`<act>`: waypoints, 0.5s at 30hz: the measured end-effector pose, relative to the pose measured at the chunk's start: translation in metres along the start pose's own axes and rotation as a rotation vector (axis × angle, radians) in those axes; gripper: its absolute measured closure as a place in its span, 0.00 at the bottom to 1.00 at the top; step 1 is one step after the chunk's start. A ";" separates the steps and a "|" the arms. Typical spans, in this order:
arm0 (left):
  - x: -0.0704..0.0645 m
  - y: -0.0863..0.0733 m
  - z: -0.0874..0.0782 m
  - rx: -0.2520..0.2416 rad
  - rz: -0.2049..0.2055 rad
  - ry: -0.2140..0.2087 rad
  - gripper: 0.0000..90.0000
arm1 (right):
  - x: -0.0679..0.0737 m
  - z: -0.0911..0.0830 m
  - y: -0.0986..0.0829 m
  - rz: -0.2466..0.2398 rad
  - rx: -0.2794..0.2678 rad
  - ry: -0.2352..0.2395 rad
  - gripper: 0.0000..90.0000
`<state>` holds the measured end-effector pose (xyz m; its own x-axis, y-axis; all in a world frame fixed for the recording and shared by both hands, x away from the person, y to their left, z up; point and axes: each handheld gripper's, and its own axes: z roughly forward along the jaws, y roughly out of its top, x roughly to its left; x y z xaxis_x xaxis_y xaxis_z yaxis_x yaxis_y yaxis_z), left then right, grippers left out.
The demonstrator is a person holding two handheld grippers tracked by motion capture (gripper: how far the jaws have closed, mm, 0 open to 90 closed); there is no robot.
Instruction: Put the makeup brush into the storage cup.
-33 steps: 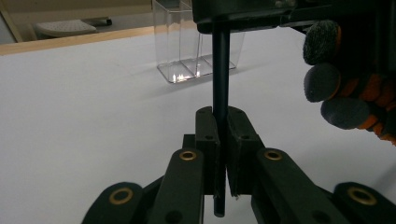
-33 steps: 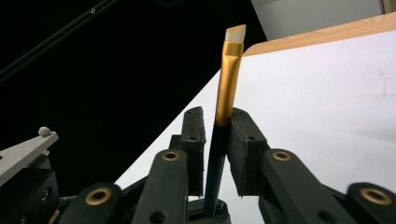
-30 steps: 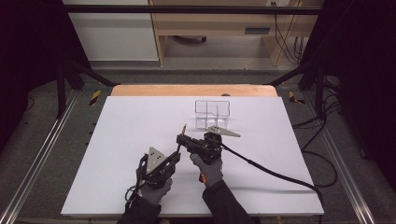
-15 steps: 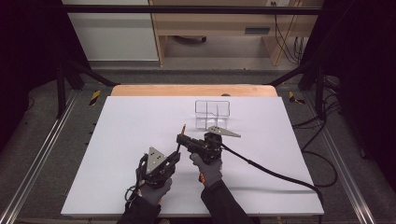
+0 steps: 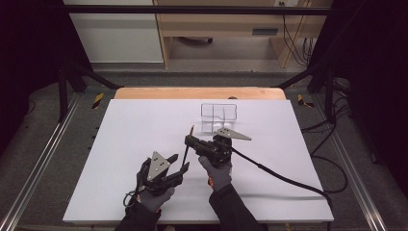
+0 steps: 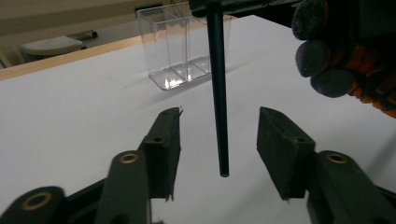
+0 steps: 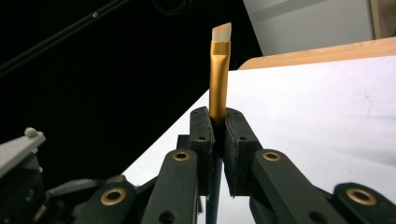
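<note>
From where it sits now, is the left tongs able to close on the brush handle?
Probably yes. The left tongs stand open with the dark brush handle hanging between the jaws, touching neither. The right tongs grip the brush at its gold ferrule, higher up, out of the way.

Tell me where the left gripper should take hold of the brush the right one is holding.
Grip the bare black handle of the brush near its lower end, closing the left gripper from both sides. Its open jaws already flank the slim hanging shaft, while the right gripper clamps the gold ferrule higher up.
</note>
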<state>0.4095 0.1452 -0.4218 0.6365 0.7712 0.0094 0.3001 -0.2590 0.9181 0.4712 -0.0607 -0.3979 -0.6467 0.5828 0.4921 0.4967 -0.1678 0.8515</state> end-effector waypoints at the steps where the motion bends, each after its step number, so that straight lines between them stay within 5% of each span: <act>1: 0.001 0.001 -0.001 0.003 0.003 -0.010 0.47 | 0.000 0.000 0.000 -0.006 0.000 -0.004 0.93; 15: 0.028 0.001 -0.020 0.012 0.009 -0.043 0.20 | -0.005 -0.009 0.009 -0.063 -0.003 -0.031 0.93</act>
<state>0.4132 0.1779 -0.4127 0.6691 0.7432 0.0001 0.3026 -0.2725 0.9133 0.4731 -0.0722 -0.3910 -0.6583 0.6167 0.4316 0.4538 -0.1324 0.8812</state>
